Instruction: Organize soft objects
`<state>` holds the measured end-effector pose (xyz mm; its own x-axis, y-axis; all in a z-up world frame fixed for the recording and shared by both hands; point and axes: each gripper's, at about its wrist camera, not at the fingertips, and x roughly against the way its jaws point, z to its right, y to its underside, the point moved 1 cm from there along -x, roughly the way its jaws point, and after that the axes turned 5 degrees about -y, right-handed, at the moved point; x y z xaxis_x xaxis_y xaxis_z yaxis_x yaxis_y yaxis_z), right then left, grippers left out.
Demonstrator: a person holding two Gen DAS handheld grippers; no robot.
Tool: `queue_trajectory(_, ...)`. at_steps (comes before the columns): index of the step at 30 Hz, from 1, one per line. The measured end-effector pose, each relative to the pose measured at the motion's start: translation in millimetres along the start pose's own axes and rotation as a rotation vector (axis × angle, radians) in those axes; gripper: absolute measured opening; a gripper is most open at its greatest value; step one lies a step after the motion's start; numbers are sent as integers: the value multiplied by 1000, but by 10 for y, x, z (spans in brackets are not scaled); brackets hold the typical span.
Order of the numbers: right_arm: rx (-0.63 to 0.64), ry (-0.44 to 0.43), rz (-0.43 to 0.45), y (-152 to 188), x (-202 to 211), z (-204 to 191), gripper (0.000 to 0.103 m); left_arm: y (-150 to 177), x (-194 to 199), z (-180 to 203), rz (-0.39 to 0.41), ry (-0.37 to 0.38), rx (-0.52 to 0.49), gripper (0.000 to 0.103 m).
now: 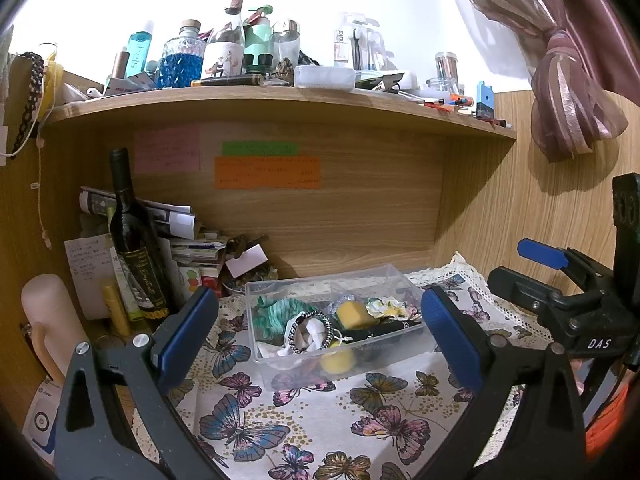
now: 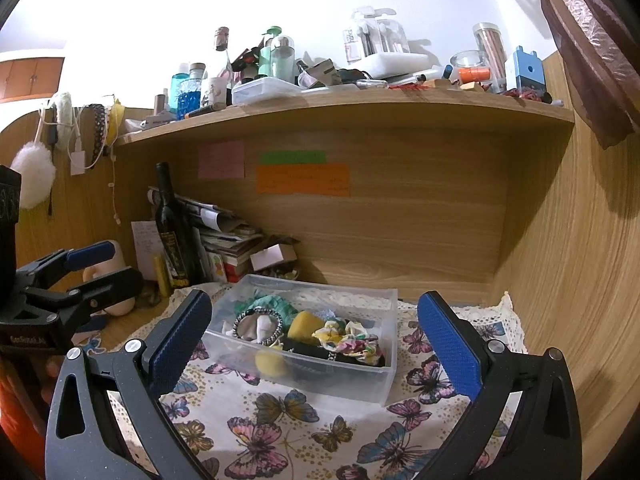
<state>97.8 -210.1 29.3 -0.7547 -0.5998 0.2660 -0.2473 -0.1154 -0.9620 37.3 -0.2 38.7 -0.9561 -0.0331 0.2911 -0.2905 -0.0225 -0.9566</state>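
1. left gripper point(image 1: 316, 334): spread wide, holding nothing, above the butterfly cloth point(image 1: 304, 412).
2. right gripper point(image 2: 314, 338): spread wide too, holding nothing.
3. clear box point(image 1: 404, 280) straight ahead of both, framed between the blue pads point(image 1: 188, 332), not touching them.
4. inside the box: green scrunchie point(image 1: 276, 312), beaded band point(image 1: 316, 328), yellow sponge point(image 1: 352, 314), floral scrunchie point(image 2: 356, 344).
5. wine bottle point(image 1: 134, 240) ahead to the left of the left gripper, well apart.

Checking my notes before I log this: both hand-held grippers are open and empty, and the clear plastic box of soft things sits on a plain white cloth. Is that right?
Not quite: the cloth is not plain white but printed with coloured butterflies, as the right wrist view shows. The rest holds: the left hand-held gripper and right hand-held gripper are open and empty, and the clear plastic box sits on that cloth.
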Motion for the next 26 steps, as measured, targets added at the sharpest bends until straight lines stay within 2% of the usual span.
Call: queue_trajectory(26,-19,-6,-27,32,-99,3,103,50,-80,-50,-47,29,40,103)
